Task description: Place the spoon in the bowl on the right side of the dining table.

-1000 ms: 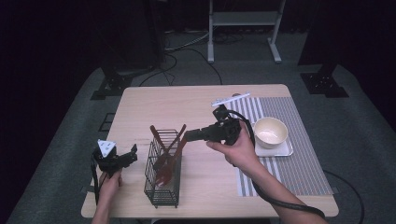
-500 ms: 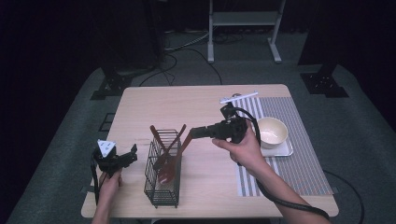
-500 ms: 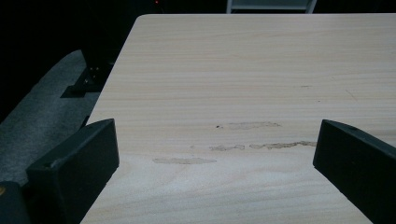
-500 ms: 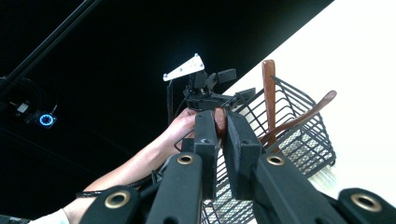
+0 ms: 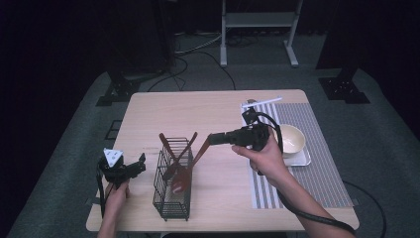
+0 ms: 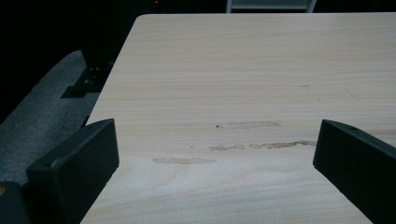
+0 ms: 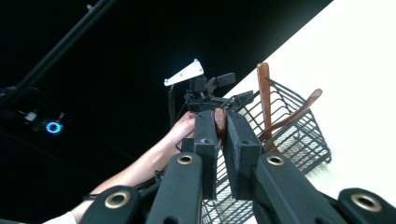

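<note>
A black wire basket [image 5: 172, 191] stands on the wooden table [image 5: 208, 106], left of centre near the front. My right gripper [image 5: 212, 139] is shut on the handle end of a brown wooden spoon [image 5: 198, 153], which slants down left with its bowl inside the basket. The right gripper view shows the pads [image 7: 205, 133] pinching the spoon's handle tip [image 7: 219, 120], and the basket [image 7: 299, 135] beyond. Two more wooden utensils [image 5: 173, 148] lean crossed in the basket. My left gripper [image 5: 141, 162] hovers open left of the basket; its jaws [image 6: 215, 154] stand wide over bare table.
A cream bowl [image 5: 289, 139] sits on a small white tray [image 5: 303, 159] on a striped placemat [image 5: 317, 173] at the right. A white utensil [image 5: 261, 103] lies at the mat's far edge. A metal stand [image 5: 257, 29] is on the floor behind the table.
My right gripper has shifted a little to the right with the spoon handle, so the spoon leans further over. The left hand has kept still.
</note>
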